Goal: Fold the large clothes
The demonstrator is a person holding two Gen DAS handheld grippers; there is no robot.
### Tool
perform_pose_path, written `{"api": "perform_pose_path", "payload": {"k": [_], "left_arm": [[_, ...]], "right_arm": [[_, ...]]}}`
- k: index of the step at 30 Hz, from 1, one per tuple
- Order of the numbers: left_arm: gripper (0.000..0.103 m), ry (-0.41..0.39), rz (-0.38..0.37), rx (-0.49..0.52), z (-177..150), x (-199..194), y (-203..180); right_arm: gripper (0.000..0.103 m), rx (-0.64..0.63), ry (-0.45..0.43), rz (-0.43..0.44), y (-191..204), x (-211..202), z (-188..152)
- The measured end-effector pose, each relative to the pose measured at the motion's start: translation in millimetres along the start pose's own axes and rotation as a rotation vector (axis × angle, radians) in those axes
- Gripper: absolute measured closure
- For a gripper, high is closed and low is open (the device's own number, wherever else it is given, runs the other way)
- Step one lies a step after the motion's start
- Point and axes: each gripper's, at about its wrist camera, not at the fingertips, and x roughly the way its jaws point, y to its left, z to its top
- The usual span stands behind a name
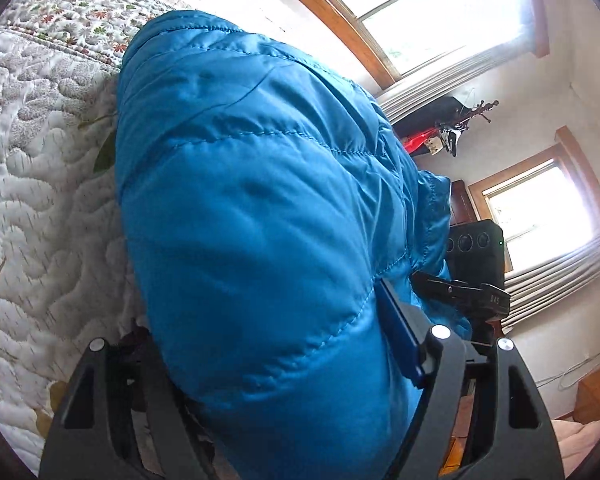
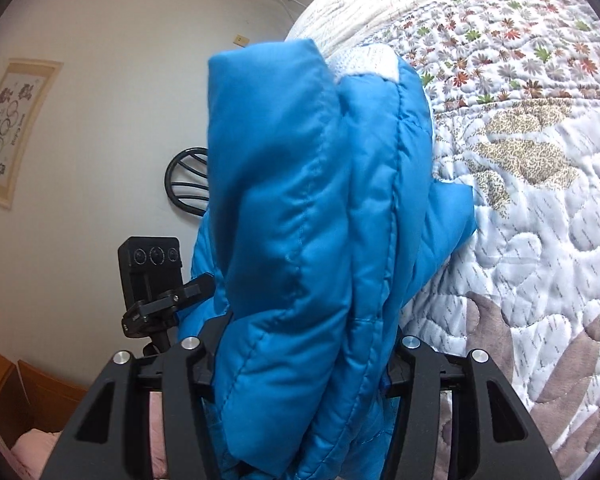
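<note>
A blue quilted puffer jacket (image 1: 260,220) fills the left wrist view, bunched up and held off the quilted bedspread (image 1: 40,200). My left gripper (image 1: 284,360) is shut on a thick fold of it; its fingertips are hidden under the fabric. In the right wrist view the same jacket (image 2: 300,240) hangs bunched between the fingers, its white lining showing at the top. My right gripper (image 2: 300,368) is shut on that fold, held beside the bedspread (image 2: 540,200).
A black camera on a tripod clamp (image 1: 476,256) stands beyond the jacket; it also shows in the right wrist view (image 2: 152,272). Two bright windows (image 1: 420,4) and a coat rack (image 1: 460,124) line the wall. Wooden furniture (image 2: 20,396) sits low on the left.
</note>
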Motion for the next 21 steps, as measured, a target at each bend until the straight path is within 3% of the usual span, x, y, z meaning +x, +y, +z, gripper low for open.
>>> {"api": "perform_pose_path", "payload": {"k": [6,10,16,21], "left_arm": [[0.024,0.001,0.010,-0.019,-3,8,6],[0.016,0.005,0.040,-0.032,3,10,4],[0.013,0.018,0.129,-0.065,1,-6,-6],[0.013,-0.005,0.218,-0.065,-10,-29,-22]], "right_arm": [[0.039,0.030,-0.002,0.013,-21,1,-17],[0.031,0.052,-0.006,0.002,-27,-3,-20],[0.026,0.026,-0.013,-0.081,-15,-26,-32],[0.015,-0.031,-0.022,-0.176,7,-49,-50]]}}
